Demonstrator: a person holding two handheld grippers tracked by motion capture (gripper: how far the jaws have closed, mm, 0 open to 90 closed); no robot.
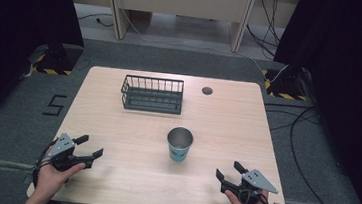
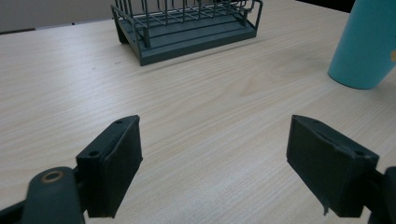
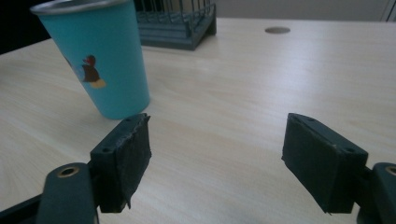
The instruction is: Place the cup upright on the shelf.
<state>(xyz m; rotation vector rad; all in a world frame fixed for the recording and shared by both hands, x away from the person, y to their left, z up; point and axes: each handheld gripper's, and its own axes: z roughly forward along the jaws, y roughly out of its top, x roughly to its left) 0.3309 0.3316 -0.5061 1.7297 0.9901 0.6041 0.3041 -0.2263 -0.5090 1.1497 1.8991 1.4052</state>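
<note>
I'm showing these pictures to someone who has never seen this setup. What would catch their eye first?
Most likely the teal cup with a metal rim and a small cartoon figure, standing upright alone near the middle of the pale wooden table. Behind it, toward the far edge, sits a dark wire rack. At the near corners, the left gripper and right gripper wait with jaws open, holding nothing.
</note>
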